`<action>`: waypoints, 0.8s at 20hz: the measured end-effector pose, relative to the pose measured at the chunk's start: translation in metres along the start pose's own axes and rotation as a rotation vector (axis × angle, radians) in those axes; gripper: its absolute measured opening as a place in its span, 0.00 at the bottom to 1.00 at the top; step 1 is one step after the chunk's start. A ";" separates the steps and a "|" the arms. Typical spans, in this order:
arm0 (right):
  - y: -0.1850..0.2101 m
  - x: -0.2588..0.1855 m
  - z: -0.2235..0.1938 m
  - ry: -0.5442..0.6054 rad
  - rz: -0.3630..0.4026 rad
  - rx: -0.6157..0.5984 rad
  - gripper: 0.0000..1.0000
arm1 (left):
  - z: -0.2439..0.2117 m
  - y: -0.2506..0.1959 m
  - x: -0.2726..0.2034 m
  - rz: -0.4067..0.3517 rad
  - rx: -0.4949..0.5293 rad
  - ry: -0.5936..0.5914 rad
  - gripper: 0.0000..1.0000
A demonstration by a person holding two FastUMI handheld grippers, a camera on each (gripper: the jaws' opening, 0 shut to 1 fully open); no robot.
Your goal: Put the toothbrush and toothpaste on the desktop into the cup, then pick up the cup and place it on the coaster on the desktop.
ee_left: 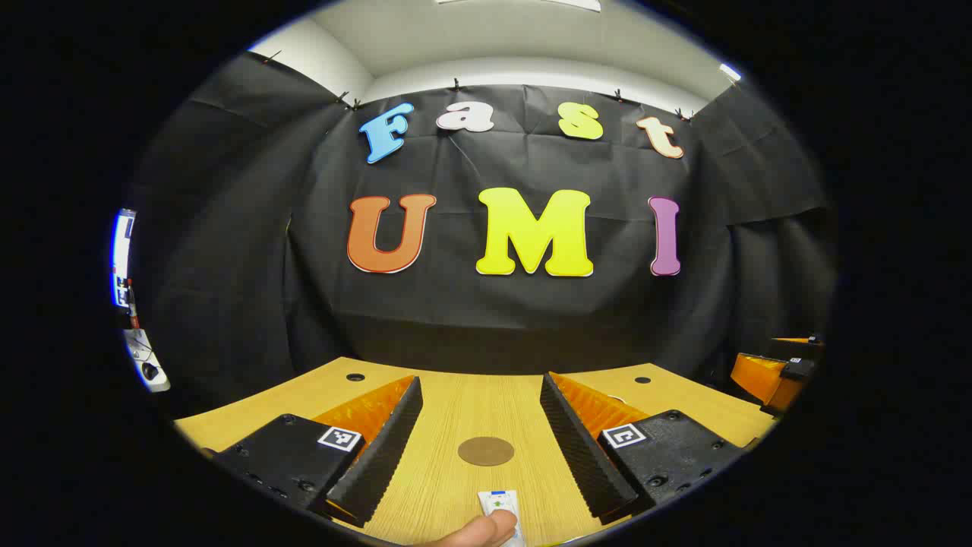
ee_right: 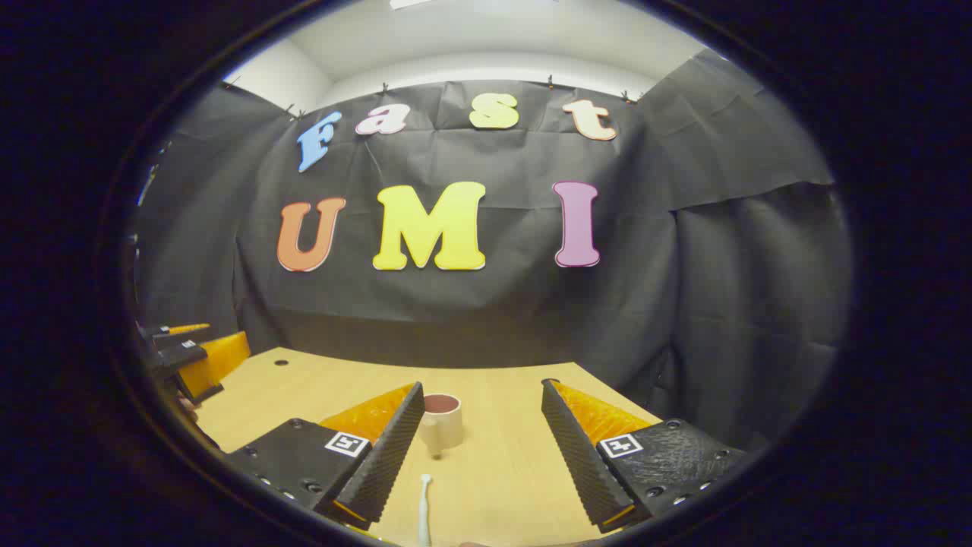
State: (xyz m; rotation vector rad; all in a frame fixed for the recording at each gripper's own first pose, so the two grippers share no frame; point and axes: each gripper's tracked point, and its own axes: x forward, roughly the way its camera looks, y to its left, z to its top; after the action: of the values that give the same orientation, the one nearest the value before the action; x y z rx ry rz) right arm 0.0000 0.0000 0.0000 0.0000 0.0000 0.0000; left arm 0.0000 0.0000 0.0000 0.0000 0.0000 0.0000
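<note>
Holding both grippers above desk (ee_left: 456,410), you grip nothing. Left gripper (ee_left: 481,437): jaws spread wide, empty; coaster (ee_left: 486,451) flat on desk between fingers, farther off; toothpaste (ee_left: 501,510) at bottom edge, nearer, fingertip (ee_left: 486,530) touching it. Right gripper (ee_right: 481,437): jaws wide apart, empty; cup (ee_right: 441,420) upright on desk ahead, just beside its left finger; toothbrush (ee_right: 424,513) lying on desk nearer camera, apart from cup. Left gripper also seen at left edge of right gripper view.
</note>
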 end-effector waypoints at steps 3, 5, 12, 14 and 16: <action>-0.006 -0.009 0.002 -0.031 -0.038 -0.033 0.94 | -0.004 -0.002 -0.003 -0.009 0.049 0.017 0.99; -0.001 -0.010 0.002 -0.022 -0.023 -0.041 0.94 | 0.002 0.003 -0.003 0.005 0.044 0.003 0.99; -0.008 -0.005 -0.003 -0.012 -0.026 -0.022 0.94 | 0.000 0.000 0.002 0.001 0.068 0.011 0.99; -0.005 -0.001 -0.008 0.004 -0.022 -0.024 0.94 | -0.002 0.000 0.000 -0.011 0.071 0.018 0.99; -0.004 0.006 -0.017 0.028 -0.028 -0.044 0.96 | -0.001 0.000 -0.002 -0.019 0.063 0.019 0.99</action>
State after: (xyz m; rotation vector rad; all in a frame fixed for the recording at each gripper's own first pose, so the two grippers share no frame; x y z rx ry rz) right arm 0.0058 -0.0043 -0.0171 -0.0440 0.0283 -0.0284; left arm -0.0023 0.0000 -0.0011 0.0632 0.0190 -0.0187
